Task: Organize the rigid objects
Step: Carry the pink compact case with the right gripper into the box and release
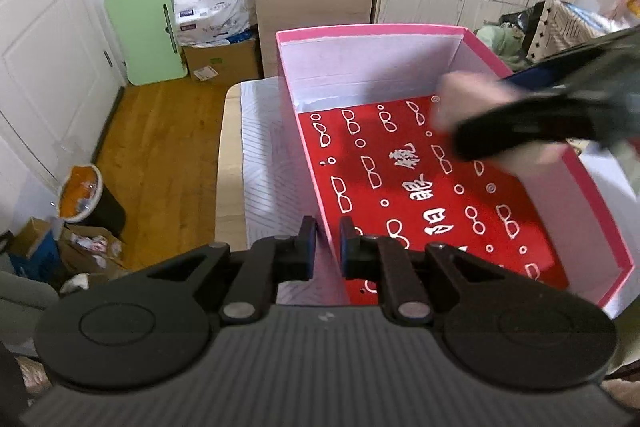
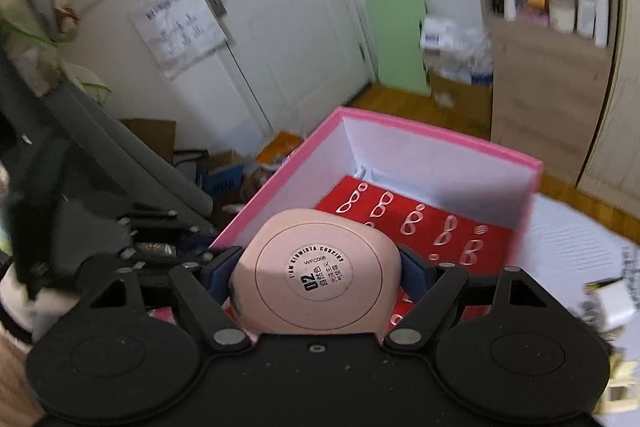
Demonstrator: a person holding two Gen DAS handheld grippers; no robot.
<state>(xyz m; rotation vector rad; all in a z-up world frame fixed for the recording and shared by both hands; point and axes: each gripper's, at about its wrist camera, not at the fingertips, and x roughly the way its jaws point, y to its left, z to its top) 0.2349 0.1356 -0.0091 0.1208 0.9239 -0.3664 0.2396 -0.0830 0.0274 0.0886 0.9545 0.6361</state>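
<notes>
The right tongs [image 2: 316, 277] clenched a pink compact [image 2: 316, 277] above the pink box [image 2: 440, 143]; the left tongs [image 1: 327, 243] pinched its wall.

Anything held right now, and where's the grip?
Right hand-held gripper clamps the pink compact by its opposite side edges. Left hand-held gripper pinches the pink box's near wall.

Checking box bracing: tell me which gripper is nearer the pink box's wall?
Left. The left gripper straddles the pink box side wall; the right gripper hovers above its interior.
</notes>
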